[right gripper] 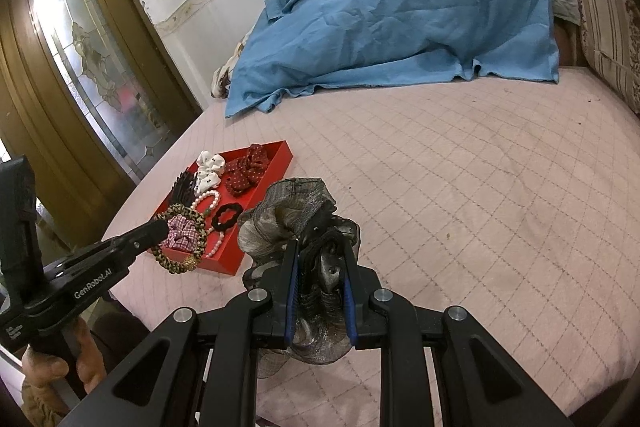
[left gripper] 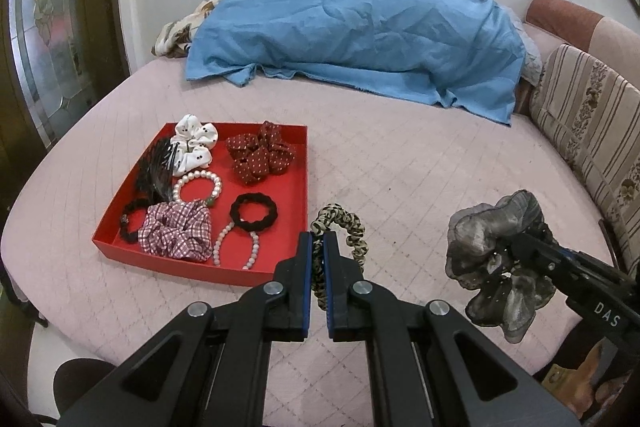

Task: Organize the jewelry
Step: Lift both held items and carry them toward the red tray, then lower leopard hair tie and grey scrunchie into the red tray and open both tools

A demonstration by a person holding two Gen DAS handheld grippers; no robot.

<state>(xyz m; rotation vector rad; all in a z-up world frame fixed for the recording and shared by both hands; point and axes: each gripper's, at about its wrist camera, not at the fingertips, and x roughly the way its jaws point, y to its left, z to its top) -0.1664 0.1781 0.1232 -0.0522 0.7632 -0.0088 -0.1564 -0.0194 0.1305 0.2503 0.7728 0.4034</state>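
A red tray (left gripper: 298,163) (right gripper: 280,163) lies on the pink bed, holding several hair ties and bead bracelets: a white scrunchie (left gripper: 192,143), a red dotted scrunchie (left gripper: 260,157), a pearl bracelet (left gripper: 198,189), a black hair tie (left gripper: 254,213) and a checked scrunchie (left gripper: 176,231). My left gripper (left gripper: 318,241) (right gripper: 158,227) is shut on a leopard-print scrunchie (left gripper: 348,227) (right gripper: 180,259), held just right of the tray. My right gripper (right gripper: 320,255) (left gripper: 516,243) is shut on a grey sheer scrunchie (right gripper: 280,211) (left gripper: 488,227), held above the bed.
A blue cloth (left gripper: 360,27) covers a heap at the back of the bed. Striped cushions (left gripper: 588,115) line the right side. A glass-panelled wooden door (right gripper: 92,67) stands at the left. The quilted pink mattress (right gripper: 480,187) stretches to the right of the tray.
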